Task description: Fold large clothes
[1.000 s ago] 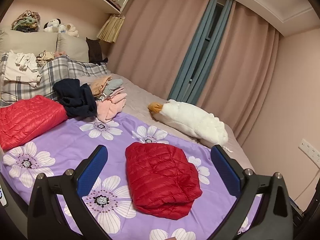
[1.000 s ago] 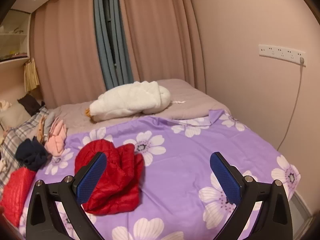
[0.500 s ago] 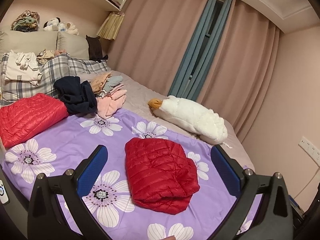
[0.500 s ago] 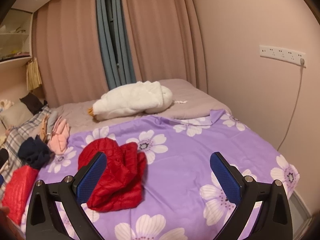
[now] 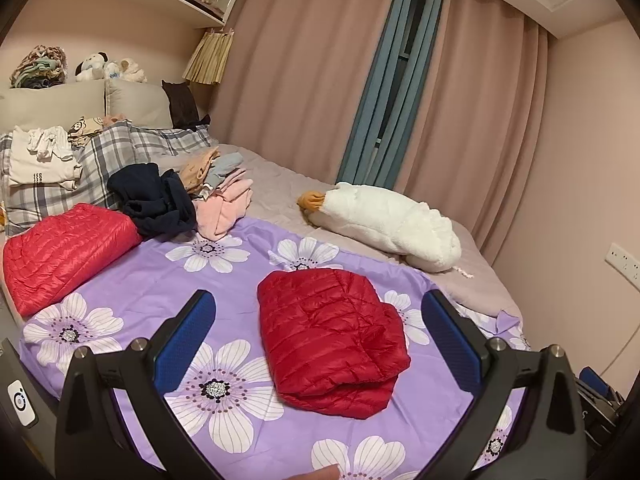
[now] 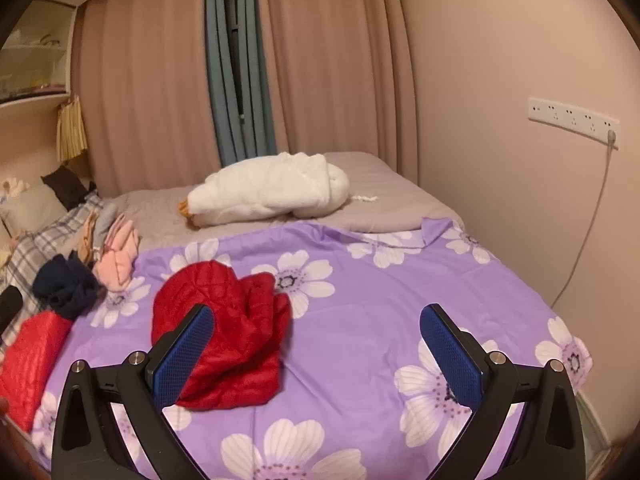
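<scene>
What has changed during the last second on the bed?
Both open grippers, left and right, drew slightly back and up from the folded red quilted jacket; nothing was grasped or released. The jacket and the second red jacket stayed put.

A bed (image 5: 280, 184) with a grey-beige cover is carrying everything here, and a purple sheet with white flowers (image 5: 224, 280) is lying spread over its near part. A folded red puffer jacket (image 5: 332, 336) is sitting in the middle of that sheet. A second red puffer jacket (image 5: 64, 252) is resting at the sheet's left edge, with a crumpled navy garment (image 5: 156, 200) and a pink garment (image 5: 224, 208) lying just beyond it. A white plush goose (image 5: 388, 228) is lying on the bare cover near the curtains. Plaid bedding (image 5: 100, 160) is covering the head end, with folded white clothes (image 5: 40, 160) sitting on it.
</scene>
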`<act>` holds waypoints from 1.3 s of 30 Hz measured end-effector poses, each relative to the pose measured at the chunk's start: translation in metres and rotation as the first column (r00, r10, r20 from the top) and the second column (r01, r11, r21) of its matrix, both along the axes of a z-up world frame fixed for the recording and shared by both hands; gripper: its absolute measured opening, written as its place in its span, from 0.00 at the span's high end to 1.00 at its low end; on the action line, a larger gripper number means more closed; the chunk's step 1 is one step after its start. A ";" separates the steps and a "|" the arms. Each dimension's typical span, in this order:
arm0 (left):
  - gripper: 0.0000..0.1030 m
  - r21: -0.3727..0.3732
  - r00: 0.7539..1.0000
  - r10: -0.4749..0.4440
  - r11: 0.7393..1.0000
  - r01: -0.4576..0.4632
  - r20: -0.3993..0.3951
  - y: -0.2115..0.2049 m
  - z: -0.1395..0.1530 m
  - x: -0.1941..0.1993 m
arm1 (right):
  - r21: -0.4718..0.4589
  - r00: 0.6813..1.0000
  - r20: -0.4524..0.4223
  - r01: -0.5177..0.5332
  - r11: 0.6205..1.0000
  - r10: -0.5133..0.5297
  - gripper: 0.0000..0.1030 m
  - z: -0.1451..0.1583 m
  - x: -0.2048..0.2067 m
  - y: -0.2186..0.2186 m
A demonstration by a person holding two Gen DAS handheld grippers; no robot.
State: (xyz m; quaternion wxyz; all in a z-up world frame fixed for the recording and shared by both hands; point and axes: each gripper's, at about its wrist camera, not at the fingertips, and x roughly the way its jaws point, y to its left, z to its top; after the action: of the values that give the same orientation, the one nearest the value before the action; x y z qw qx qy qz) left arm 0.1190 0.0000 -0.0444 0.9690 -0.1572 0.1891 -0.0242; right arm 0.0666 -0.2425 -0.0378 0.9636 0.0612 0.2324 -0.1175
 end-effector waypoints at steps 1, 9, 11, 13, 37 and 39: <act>0.00 -0.001 1.000 0.001 1.000 -0.001 -0.001 0.000 0.000 0.000 | -0.001 1.000 -0.004 -0.004 1.000 0.004 0.01 0.000 0.000 0.000; 0.00 -0.001 1.000 0.031 1.000 -0.031 -0.004 0.002 -0.001 0.000 | -0.035 0.999 -0.034 -0.027 0.999 0.026 0.01 -0.004 0.003 0.007; 0.00 0.012 1.000 0.014 1.000 -0.014 -0.005 -0.001 -0.001 0.000 | -0.042 0.999 -0.043 -0.032 0.999 0.030 0.01 -0.005 0.004 0.009; 0.00 0.031 1.000 -0.006 0.999 0.007 -0.011 -0.005 -0.001 0.001 | -0.047 0.998 -0.049 -0.035 0.998 0.033 0.01 -0.006 0.005 0.011; 0.00 0.063 0.999 -0.034 0.997 0.035 -0.011 -0.012 -0.002 0.001 | -0.069 0.994 -0.096 -0.062 0.996 0.055 0.01 -0.014 0.011 0.020; 0.00 0.067 0.999 -0.039 0.997 0.040 -0.017 -0.013 -0.003 0.002 | -0.075 0.994 -0.098 -0.061 0.995 0.054 0.01 -0.015 0.011 0.021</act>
State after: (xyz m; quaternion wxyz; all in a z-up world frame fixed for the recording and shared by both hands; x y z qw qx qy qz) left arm 0.1208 -0.0128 -0.0471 0.9715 -0.1208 0.2007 -0.0358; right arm 0.0773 -0.2212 -0.0528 0.9560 0.0110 0.2751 -0.1015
